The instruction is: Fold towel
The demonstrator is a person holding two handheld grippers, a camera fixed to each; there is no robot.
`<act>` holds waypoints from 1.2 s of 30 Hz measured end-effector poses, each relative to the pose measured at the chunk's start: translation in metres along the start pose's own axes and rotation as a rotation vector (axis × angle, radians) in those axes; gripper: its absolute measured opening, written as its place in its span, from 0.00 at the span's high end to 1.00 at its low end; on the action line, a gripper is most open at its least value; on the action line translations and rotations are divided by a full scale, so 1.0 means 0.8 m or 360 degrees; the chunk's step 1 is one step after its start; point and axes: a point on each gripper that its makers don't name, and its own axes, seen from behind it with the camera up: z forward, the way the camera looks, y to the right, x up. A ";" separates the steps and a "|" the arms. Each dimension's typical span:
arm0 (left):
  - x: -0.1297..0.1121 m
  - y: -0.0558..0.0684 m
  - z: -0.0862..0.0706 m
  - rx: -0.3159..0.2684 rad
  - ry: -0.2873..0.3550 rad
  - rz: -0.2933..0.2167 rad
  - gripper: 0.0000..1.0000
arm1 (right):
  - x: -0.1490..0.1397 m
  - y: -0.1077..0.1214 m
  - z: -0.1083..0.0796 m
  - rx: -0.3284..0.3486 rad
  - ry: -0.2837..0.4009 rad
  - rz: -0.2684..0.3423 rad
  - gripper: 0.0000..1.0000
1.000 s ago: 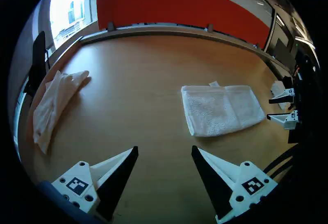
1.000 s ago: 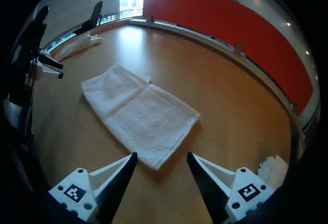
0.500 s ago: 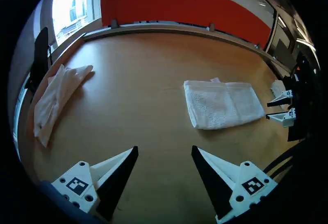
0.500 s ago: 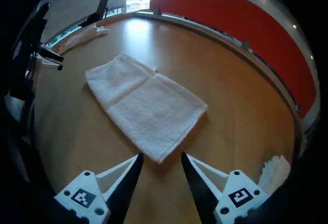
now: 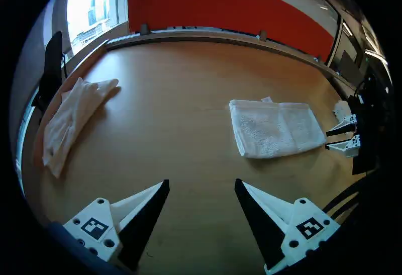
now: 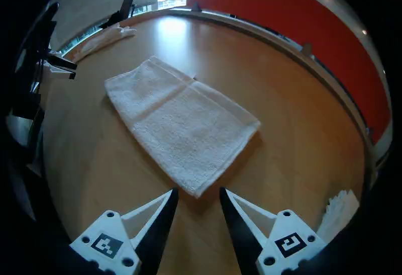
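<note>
Folded towel (image 6: 181,124): soft, light, limp; will likely drape when lifted. It lies flat on table (image 6: 301,139), near corner just ahead of right claw (image 6: 197,193), whose jaws stand slightly apart, empty. Pinch that corner, all layers. Left claw (image 5: 201,182) wide, empty; towel ahead-right, well apart. Bare table all round.

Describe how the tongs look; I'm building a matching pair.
The left tongs and right tongs each have two white, wedge-shaped fingers with black inner faces, bolt holes and square black-and-white markers. Black cables trail beside the left pair.
</note>
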 end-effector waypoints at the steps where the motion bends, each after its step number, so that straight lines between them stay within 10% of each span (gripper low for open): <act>1: 0.000 0.000 0.000 0.0000 0.0000 0.0001 0.03 | 0.000 -0.001 0.000 0.0006 -0.0003 -0.0002 0.41; 19: -0.003 -0.003 0.000 0.0009 -0.0004 0.0002 0.03 | -0.005 -0.007 0.003 0.0064 -0.0031 0.0012 0.94; 36: -0.003 -0.004 0.001 0.0013 -0.0005 -0.0005 0.03 | 0.031 -0.002 -0.021 0.0003 0.0085 0.0033 0.96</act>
